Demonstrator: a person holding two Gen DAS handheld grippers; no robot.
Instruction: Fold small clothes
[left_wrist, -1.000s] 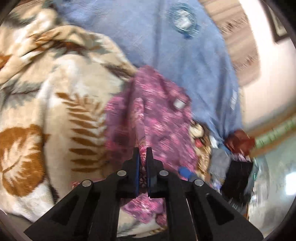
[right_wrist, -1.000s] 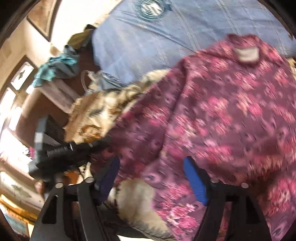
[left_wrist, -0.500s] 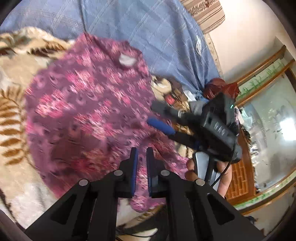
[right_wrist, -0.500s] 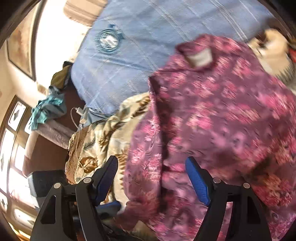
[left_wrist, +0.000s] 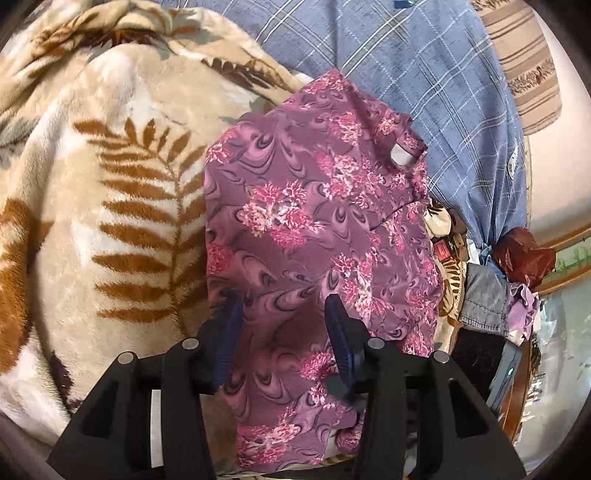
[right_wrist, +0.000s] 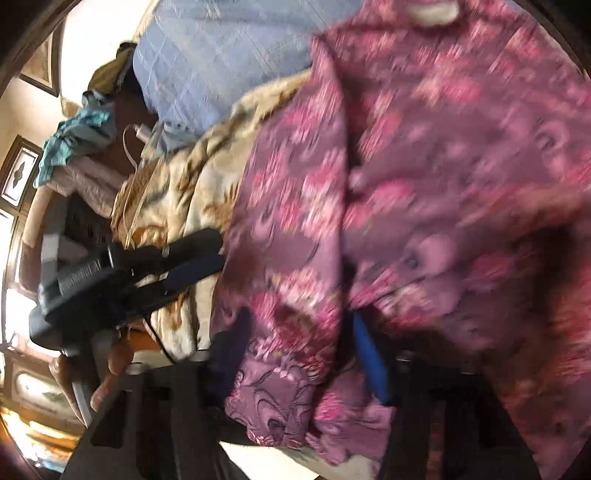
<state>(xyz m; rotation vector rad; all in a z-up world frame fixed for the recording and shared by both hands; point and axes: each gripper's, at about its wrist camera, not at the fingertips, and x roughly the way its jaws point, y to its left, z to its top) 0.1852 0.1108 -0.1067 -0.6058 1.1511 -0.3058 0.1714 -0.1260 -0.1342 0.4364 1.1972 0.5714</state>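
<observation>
Two claws work one purple floral garment (left_wrist: 317, 236) spread over a fern-print blanket (left_wrist: 110, 206) on a bed with a blue checked sheet (left_wrist: 424, 66). From the left wrist, the left gripper (left_wrist: 282, 317) hovers over the garment's near edge, its jaws opening, spread either side of the cloth with neither pad pressing it; the neck label lies far ahead and to the right. The released hem could likely slump off the bed's near edge and undo the fold. From the right wrist, badly blurred, the right gripper (right_wrist: 295, 354) has its jaws closing around a bunched fold of the garment (right_wrist: 424, 177) at the near edge; whether the pads already pinch it cannot be told. A hasty bite might catch too many layers. The left claw shows at left, beside the cloth.
</observation>
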